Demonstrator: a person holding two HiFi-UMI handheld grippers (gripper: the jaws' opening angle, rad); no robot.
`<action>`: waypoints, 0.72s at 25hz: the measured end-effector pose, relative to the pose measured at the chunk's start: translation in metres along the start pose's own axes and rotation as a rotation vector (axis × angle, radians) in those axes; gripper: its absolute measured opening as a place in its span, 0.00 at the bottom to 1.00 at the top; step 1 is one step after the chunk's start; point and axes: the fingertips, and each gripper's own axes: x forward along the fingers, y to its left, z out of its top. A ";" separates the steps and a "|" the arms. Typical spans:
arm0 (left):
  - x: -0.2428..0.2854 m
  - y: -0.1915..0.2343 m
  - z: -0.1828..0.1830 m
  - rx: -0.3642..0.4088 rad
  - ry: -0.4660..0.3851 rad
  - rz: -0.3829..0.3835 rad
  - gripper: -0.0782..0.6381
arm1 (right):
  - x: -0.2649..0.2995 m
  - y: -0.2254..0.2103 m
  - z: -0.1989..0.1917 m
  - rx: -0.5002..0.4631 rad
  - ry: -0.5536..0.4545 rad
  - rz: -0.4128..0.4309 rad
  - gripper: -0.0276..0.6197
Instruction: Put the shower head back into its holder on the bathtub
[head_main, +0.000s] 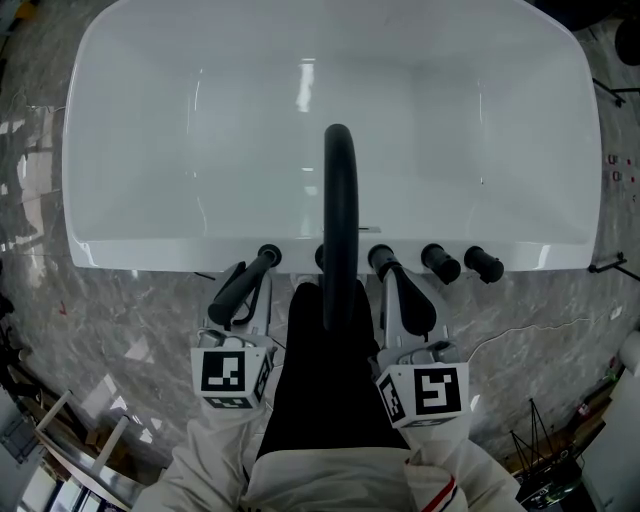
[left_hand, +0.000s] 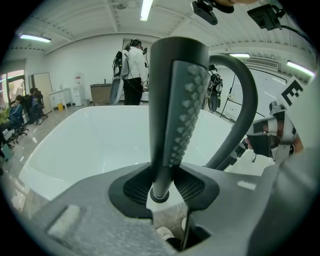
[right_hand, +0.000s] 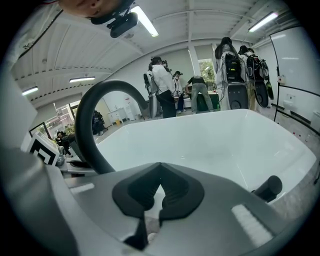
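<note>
The black shower head (head_main: 240, 285) is a slim wand lying slanted over the near rim of the white bathtub (head_main: 150, 255), with its far end at the row of black fittings. Whether that end sits in a holder is hidden. My left gripper (head_main: 255, 285) is shut on the wand. In the left gripper view the wand (left_hand: 180, 100) rises from between the pads, nubbed face showing, and the left gripper (left_hand: 160, 192) clamps its narrow end. My right gripper (head_main: 392, 280) is shut and empty just behind a black knob (head_main: 380, 258). Its pads meet in the right gripper view (right_hand: 155, 197).
A tall black arched spout (head_main: 340, 200) stands between the grippers, with two more knobs (head_main: 440, 263) (head_main: 484, 264) to the right. Grey marble floor (head_main: 120, 320) surrounds the tub. Several people (right_hand: 162, 92) stand beyond the far side.
</note>
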 end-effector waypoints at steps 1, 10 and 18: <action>0.001 0.000 -0.001 -0.003 0.002 0.000 0.31 | 0.000 0.000 -0.001 0.000 0.002 0.001 0.05; 0.009 0.002 -0.011 -0.009 0.024 0.000 0.31 | 0.005 0.001 -0.007 0.003 0.016 0.000 0.05; 0.015 0.000 -0.013 -0.003 0.026 0.001 0.31 | 0.007 0.000 -0.012 0.010 0.026 -0.001 0.05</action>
